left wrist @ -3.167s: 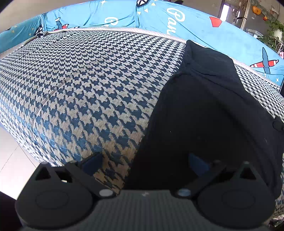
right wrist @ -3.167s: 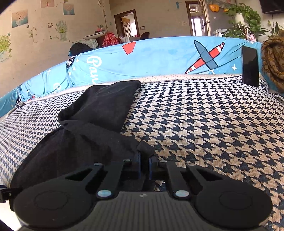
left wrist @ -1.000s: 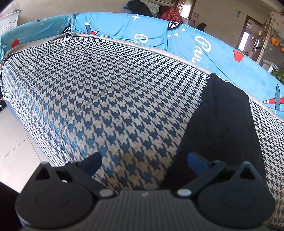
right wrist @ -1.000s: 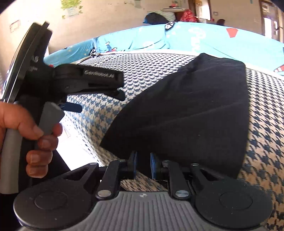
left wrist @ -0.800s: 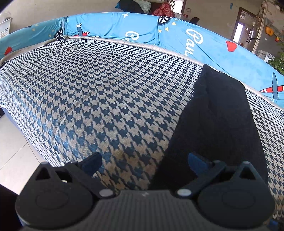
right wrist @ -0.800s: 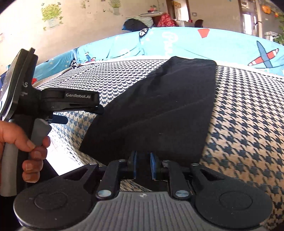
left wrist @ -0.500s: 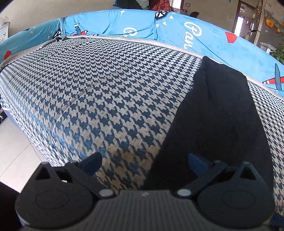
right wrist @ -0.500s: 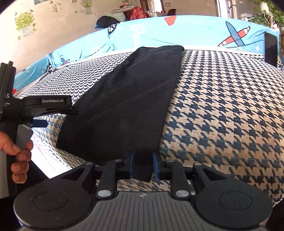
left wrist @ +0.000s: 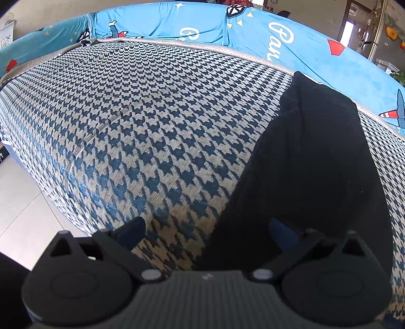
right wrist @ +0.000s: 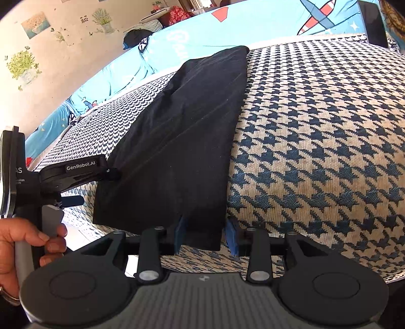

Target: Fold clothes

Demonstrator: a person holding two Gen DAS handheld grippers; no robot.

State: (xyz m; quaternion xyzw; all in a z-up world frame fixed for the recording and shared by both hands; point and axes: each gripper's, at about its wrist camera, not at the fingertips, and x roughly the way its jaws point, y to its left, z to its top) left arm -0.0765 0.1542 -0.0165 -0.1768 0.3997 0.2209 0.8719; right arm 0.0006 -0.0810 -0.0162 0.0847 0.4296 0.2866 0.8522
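A black garment [left wrist: 316, 164] lies as a long flat strip on the houndstooth sofa seat [left wrist: 152, 114], running from the front edge to the backrest. My left gripper [left wrist: 206, 222] is open wide over the garment's near left corner, with one finger [left wrist: 281, 232] above the cloth. The right wrist view shows the garment [right wrist: 182, 131] too. My right gripper [right wrist: 206, 236] is at its near right corner. Its jaws are opening, and the corner lies loose between the blue pads [right wrist: 181, 235]. At the left, a hand [right wrist: 25, 243] holds my left gripper [right wrist: 93, 187].
A blue backrest cover [left wrist: 227, 27] printed with aeroplanes runs along the far edge of the seat. Pale floor tiles [left wrist: 20, 202] lie below the seat's front edge at the left. A dark flat slab [right wrist: 372, 22] leans against the backrest at the far right.
My right gripper, earlier shut on the garment's corner, has parted its jaws, rolled and moved sideways. The garment now lies flat and straight. The left gripper stayed open and barely moved.
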